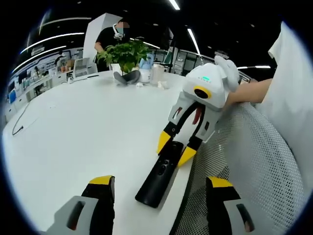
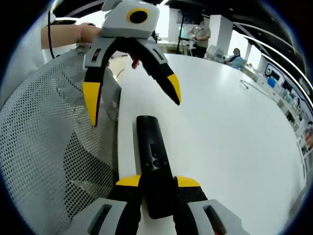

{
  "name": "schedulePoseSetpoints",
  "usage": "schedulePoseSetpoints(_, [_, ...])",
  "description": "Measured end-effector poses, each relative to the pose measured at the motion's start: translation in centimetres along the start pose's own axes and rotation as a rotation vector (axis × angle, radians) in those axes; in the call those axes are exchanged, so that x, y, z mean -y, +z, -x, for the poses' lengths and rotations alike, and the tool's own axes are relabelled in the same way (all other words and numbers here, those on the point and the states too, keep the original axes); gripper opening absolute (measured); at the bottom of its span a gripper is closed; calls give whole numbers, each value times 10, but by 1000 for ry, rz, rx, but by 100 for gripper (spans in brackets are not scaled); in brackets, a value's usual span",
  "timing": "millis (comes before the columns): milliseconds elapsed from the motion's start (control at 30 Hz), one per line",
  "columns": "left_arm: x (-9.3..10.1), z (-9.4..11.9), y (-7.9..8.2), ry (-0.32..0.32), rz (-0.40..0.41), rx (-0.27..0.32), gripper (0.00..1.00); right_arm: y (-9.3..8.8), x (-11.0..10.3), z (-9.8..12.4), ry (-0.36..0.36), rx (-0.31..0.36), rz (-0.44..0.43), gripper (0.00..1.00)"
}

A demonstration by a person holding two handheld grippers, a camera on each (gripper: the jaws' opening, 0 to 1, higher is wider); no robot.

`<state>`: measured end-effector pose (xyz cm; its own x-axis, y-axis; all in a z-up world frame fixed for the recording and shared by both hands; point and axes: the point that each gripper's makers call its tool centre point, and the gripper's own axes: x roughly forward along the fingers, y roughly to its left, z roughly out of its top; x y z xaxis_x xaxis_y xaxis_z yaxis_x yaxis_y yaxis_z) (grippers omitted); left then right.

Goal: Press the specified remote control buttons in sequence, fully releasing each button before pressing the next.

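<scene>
A long black remote (image 1: 160, 175) lies lengthwise on the white table (image 1: 88, 132), close to its edge. My right gripper (image 1: 175, 149) is shut on the remote's far end, its yellow-tipped fingers on either side. In the right gripper view the same remote (image 2: 150, 147) runs up from my right gripper (image 2: 159, 182), with its buttons facing up. My left gripper (image 1: 160, 181) stands open over the remote's near end, not touching it. From the right gripper view, the left gripper (image 2: 132, 98) hangs open above the remote's other end, held by a hand.
A white mesh chair back (image 1: 254, 161) presses against the table edge beside the remote. At the far side stand a potted plant (image 1: 126, 54) and some cups, with a person (image 1: 110, 36) behind. A cable (image 1: 19, 122) lies at the left.
</scene>
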<state>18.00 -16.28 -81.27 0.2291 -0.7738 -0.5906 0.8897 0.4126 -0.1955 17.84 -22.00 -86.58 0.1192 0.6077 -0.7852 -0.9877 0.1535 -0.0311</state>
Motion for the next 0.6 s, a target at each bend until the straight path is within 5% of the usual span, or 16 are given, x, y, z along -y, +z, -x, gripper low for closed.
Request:
schedulePoseSetpoints(467, [-7,48,40,185,49,196,90,2,0,-1,6,8,-13,22])
schedulePoseSetpoints(600, [-20,62,44,310,13,215,90,2,-1,-1,7,10,-14,22])
